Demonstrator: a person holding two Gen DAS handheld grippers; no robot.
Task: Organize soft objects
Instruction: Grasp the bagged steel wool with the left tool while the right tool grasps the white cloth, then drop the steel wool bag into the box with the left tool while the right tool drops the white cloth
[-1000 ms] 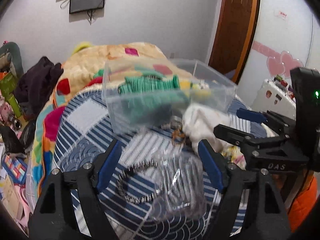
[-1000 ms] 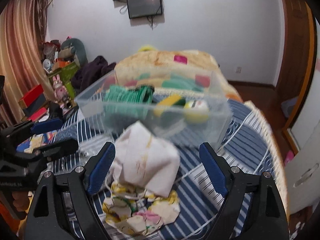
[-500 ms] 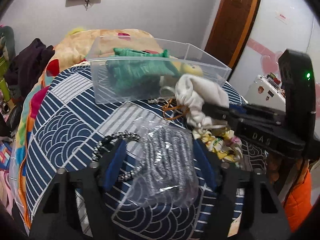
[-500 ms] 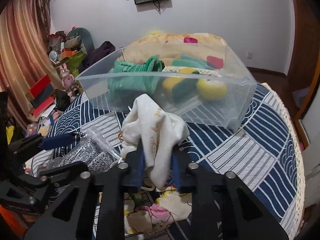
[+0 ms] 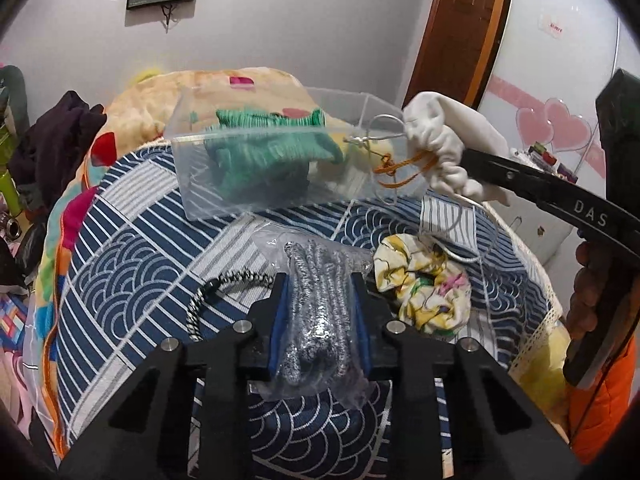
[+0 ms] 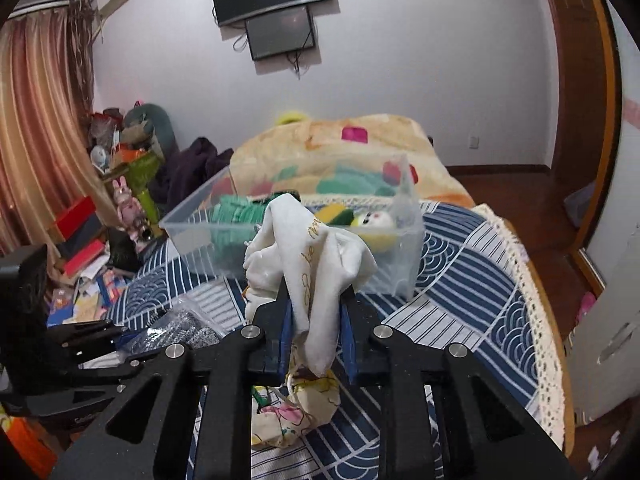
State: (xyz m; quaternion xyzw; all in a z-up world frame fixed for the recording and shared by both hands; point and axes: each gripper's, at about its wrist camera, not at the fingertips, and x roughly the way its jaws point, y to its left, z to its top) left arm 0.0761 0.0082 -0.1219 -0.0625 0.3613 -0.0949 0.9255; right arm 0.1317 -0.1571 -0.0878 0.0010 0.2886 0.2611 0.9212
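- Left gripper (image 5: 319, 322) sits low centre in its own view, clamped on a clear plastic packet of grey-speckled cords (image 5: 318, 320) that lies on the blue patterned bedspread (image 5: 132, 256).
- Right gripper (image 6: 316, 322) is pinched tight on a white drawstring pouch (image 6: 310, 256), held up in the middle of its frame, just in front of the clear storage bin (image 6: 192, 228).
- In the left view, that pouch (image 5: 444, 148) hangs upper right, with orange and white strings (image 5: 400, 166) trailing by the bin's (image 5: 248, 136) near corner.
- Bin already holds a green knit piece (image 5: 264, 152) and yellow soft toys (image 6: 372, 224).
- A floral fabric piece (image 5: 424, 288) lies on the bedspread right of centre, not yet picked up; a black-and-white loop (image 5: 208, 300) lies left of the packet.
- Risk 1: I judge those dangling strings could snag the bin's rim, or drag the floral piece, since a white string runs down towards it.
- Risk 2: the packet's slick plastic may slide through the jaws on lifting, and the loop may or may not be tied to it, I can't tell.
- Risk 3: both tools head for 1 bin; they could collide.
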